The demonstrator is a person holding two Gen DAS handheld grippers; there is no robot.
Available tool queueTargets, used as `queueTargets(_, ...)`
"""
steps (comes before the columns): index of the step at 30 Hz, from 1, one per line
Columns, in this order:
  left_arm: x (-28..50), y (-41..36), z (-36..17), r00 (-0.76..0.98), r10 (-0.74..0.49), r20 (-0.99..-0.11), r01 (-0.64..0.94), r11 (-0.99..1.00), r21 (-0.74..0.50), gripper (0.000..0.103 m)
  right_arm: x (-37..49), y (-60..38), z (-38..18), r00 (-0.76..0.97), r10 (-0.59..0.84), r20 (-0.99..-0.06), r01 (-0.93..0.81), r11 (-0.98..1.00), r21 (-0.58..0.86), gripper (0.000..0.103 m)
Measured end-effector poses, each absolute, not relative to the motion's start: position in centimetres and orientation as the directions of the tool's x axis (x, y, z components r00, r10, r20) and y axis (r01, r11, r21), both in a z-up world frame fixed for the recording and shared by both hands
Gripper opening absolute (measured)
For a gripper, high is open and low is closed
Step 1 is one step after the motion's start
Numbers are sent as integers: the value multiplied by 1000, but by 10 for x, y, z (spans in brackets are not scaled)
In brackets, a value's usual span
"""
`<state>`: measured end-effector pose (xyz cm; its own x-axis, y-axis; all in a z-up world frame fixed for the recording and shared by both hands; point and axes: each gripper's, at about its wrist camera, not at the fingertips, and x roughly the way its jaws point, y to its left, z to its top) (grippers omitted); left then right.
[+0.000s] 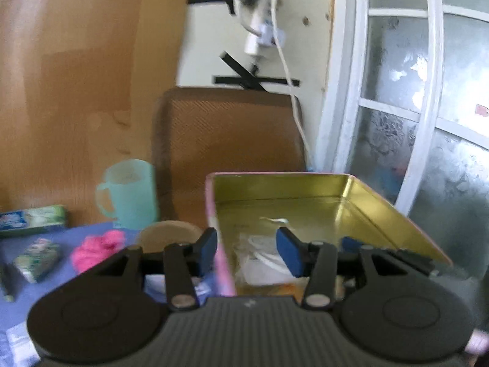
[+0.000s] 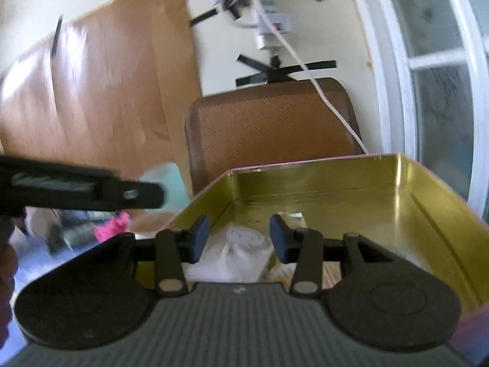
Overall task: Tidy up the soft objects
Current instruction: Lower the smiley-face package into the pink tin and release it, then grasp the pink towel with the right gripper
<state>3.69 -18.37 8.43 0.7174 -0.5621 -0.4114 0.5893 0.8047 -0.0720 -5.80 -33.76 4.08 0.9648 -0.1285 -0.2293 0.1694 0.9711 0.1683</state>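
- Gold metal lines the inside of the open tin (image 1: 305,189), which has a pink outer wall and stands on the blue table (image 1: 18,299).
- Left gripper (image 1: 247,252) hangs at the tin's left wall: its left blue pad is outside the wall, its right blue pad is inside the tin. The jaws stand apart and the pads press on nothing.
- Right gripper (image 2: 239,238) is over the inside of the tin. Its jaws also stand apart, with nothing pinched between the pads.
- White soft packets (image 2: 241,253) lie on the bottom of the tin, below and just beyond both grippers. What they are exactly I cannot tell.
- Pink fluffy ball (image 1: 97,249) lies on the table, left of the tin and apart from it.
- Brown disc (image 1: 168,234) sits between the pink ball and the tin; its kind is unclear because of blur.
- Mint cup (image 1: 130,194) with a handle stands upright behind the disc.
- Two green packs (image 1: 36,258) lie at the far left of the table, one behind the other.
- Brown chair back (image 2: 269,128) stands behind the tin, and a white cable (image 2: 336,110) hangs across it from the wall.
- Frosted window (image 1: 428,122) with a white frame is on the right.
- In the right wrist view, the left gripper's black body enters from the left edge, beside the tin.
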Motion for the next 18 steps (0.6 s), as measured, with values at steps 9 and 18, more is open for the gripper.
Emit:
queueTargets(9, 30, -27, 35, 821, -275, -500, 254, 961, -110, 44, -62, -292, 50, 974, 72, -213, -35, 984, 174, 47)
queueTargets(18, 36, 58, -2, 833, -143, -534, 55, 983, -178, 44, 33, -191, 58, 885, 280, -371, -275, 959, 69, 48)
